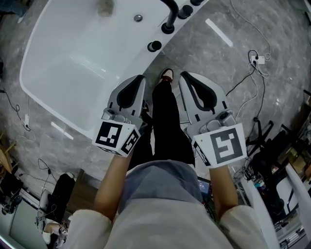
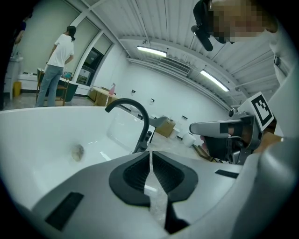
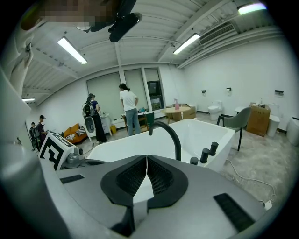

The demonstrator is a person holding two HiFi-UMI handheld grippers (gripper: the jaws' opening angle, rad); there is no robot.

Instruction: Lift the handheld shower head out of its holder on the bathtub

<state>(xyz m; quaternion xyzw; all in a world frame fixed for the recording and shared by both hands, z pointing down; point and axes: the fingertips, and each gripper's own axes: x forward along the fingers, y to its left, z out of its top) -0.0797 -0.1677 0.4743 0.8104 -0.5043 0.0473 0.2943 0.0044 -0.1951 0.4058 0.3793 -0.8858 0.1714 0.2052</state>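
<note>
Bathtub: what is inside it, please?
Inside the bathtub only a small round metal fitting and a brownish blurred patch show. The left gripper covers part of its near edge.

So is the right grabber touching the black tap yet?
Apart. The head view shows the right gripper over the grey floor, with bare floor between its tips and the black faucet on the bathtub.

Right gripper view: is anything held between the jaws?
No, the right gripper has its jaws pressed together with nothing between them, and the bathtub stands beyond it.
</note>
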